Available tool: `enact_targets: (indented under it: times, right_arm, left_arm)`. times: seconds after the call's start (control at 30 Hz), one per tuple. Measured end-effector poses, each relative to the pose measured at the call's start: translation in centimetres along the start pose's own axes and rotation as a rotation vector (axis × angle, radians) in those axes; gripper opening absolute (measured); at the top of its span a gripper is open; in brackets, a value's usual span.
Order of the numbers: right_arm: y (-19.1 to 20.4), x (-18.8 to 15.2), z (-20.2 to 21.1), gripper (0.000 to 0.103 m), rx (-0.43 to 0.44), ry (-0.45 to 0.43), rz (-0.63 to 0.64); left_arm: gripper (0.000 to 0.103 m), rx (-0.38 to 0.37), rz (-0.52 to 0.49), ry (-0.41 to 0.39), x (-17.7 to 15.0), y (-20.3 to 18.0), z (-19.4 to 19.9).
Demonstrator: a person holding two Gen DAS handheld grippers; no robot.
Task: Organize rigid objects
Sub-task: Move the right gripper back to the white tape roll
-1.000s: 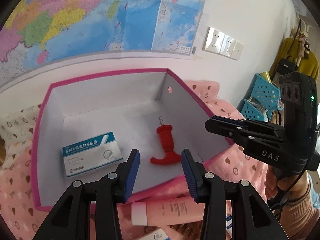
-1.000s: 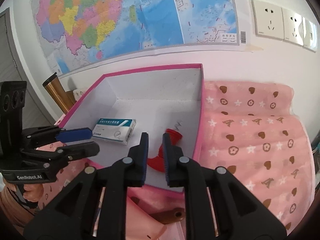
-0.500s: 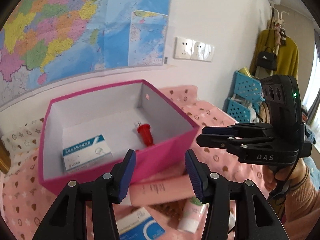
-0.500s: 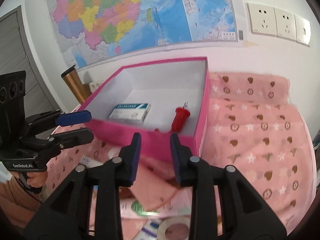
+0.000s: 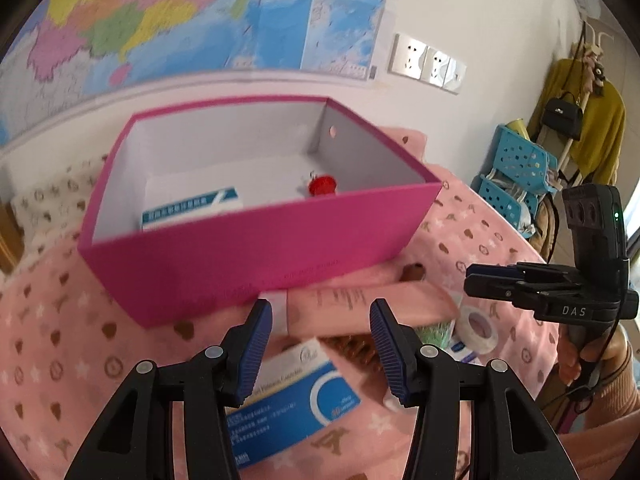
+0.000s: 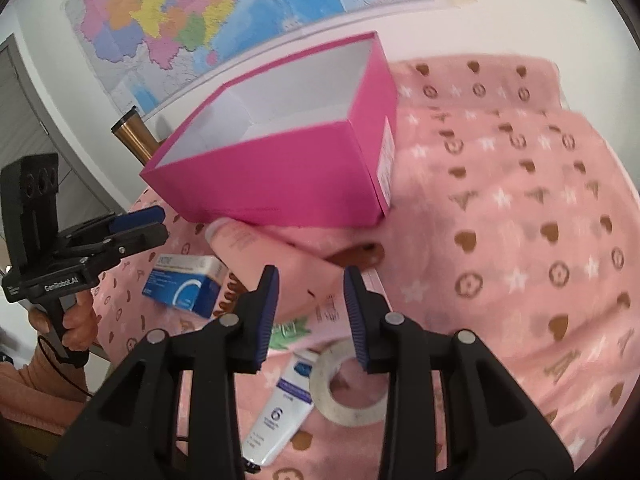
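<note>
The right gripper (image 6: 308, 312), jaws parted and opening, empty, hovers over the pink tube (image 6: 272, 264) lying against the pink box (image 6: 280, 176). The left gripper (image 5: 320, 344) is also part-open and empty. Crowded neighbours risk a pinch on the tape roll (image 6: 344, 388) instead.

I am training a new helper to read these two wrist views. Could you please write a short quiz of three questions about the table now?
1. True or false: the red corkscrew lies inside the pink box.
2. Which item lies nearest to the roll of tape? A) the white tube with a blue label B) the brass-coloured flask C) the blue and white medicine box on the blanket
3. Fill in: in front of the box, a long pink ____ lies on the blanket.

Key: 1 true; 2 A; 3 tube.
</note>
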State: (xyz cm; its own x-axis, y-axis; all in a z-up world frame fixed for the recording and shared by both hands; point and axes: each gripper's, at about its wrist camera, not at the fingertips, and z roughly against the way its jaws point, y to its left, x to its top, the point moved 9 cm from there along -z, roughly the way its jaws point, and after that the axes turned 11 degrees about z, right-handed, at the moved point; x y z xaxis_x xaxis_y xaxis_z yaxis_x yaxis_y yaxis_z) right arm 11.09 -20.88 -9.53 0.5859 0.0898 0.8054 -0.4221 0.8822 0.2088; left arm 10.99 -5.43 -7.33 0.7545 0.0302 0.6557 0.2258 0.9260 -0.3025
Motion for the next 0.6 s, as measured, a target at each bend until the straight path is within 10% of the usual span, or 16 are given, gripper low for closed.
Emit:
enact_targets:
  times: [0.6]
  right_arm:
    - [-2.6, -4.9, 1.2, 0.036, -0.098, 0.08, -0.045]
  left_arm:
    - [0.052, -0.166, -0.082, 0.104, -6.2, -7.0, -0.3]
